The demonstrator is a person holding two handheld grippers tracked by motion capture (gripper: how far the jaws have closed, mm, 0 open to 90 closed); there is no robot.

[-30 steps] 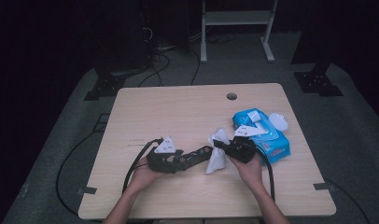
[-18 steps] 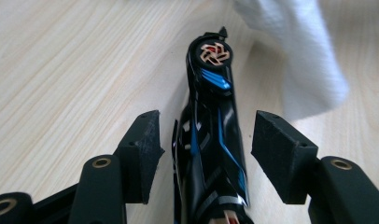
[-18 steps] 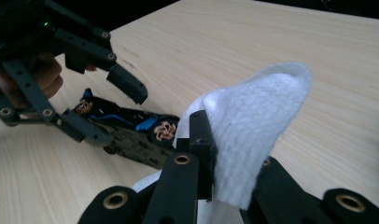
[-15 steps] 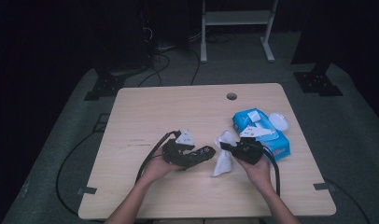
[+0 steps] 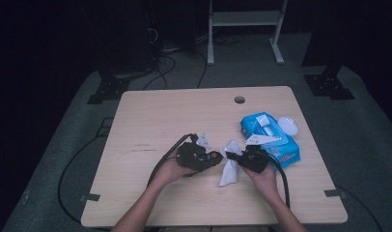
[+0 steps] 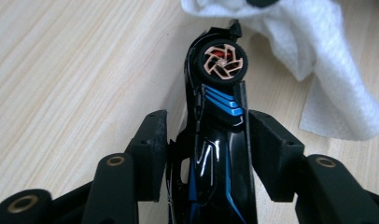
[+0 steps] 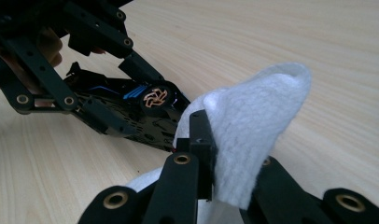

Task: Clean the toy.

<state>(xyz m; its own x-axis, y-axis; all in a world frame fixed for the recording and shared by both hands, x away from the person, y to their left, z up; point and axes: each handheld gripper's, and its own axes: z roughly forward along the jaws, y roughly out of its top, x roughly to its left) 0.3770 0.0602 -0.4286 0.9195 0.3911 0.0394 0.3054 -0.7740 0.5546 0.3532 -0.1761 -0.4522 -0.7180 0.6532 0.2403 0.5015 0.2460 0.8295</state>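
Two grippers meet at the middle of the table [image 5: 150, 116] in the high view; my left gripper [image 5: 214, 158] holds a black toy car [image 5: 203, 158] with its nose toward 3 o'clock; my right gripper [image 5: 235, 156] faces it toward 9 o'clock with a white wipe [image 5: 229, 166] in its jaws, the loose end of the wipe hanging toward 6 o'clock onto the tabletop; a blue wipe pack [image 5: 271, 137] lies at 2 o'clock from my right hand [image 5: 264, 176], just beside it; my left hand [image 5: 172, 170] sits at 8 o'clock from the car.

Left gripper view: the jaws have just been closing and their pads press on both flanks of the toy car [image 6: 215, 140]; the car stands on edge, its nose at 12 o'clock, one wheel [image 6: 221, 64] with copper-coloured spokes facing the camera; the white wipe [image 6: 313, 60] lies at 1 o'clock, close to the nose of the car; whether it touches I cannot tell.

Right gripper view: the jaws are closed tight on a fold of the white wipe [image 7: 253, 140]; the fold bulges up toward 1 o'clock; the toy car [image 7: 131, 105] sits at 10 o'clock, clamped in my left gripper [image 7: 145, 88], with its wheel [image 7: 155, 98] just beside the wipe.
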